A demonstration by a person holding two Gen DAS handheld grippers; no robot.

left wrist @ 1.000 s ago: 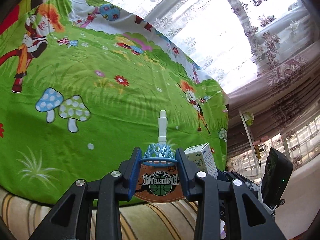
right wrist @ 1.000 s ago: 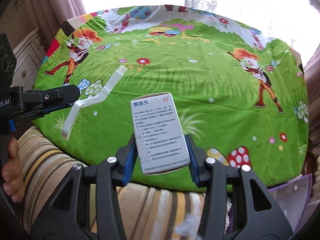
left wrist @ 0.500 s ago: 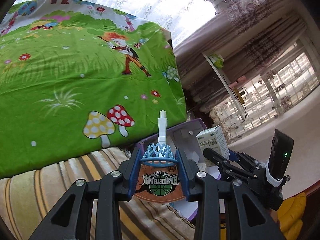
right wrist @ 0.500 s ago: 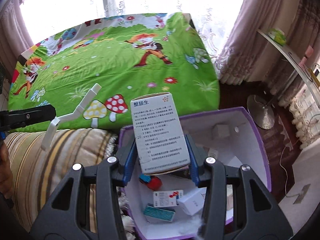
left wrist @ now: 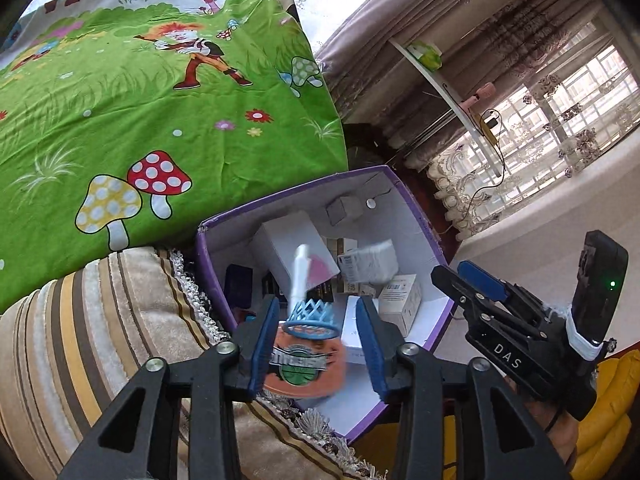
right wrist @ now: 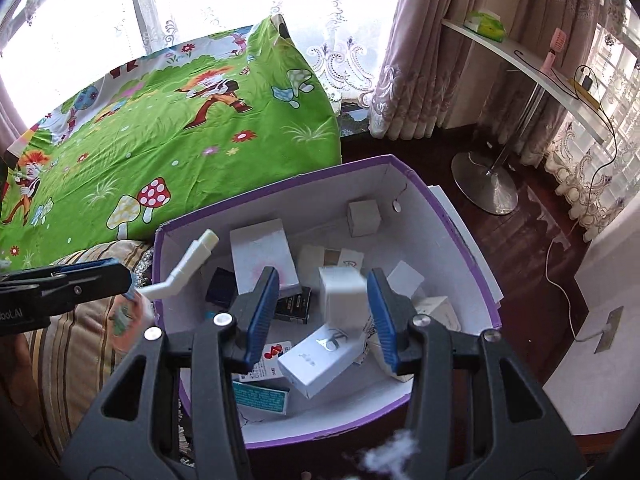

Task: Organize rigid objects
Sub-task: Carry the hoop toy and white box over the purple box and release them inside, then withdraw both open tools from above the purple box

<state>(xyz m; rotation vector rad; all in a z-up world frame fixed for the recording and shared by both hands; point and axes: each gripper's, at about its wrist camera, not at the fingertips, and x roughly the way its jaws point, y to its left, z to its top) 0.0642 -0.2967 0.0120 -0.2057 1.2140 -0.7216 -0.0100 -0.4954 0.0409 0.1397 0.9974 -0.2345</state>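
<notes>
Both my grippers tilt down over the purple box [right wrist: 460,216]. My left gripper [left wrist: 316,336] is opening, and the toy basketball hoop [left wrist: 306,346] sits loose and blurry between its blue pads. My right gripper [right wrist: 323,312] is opening too, and the white medicine box [right wrist: 343,294] looks blurry between its pads, above other boxes.
</notes>
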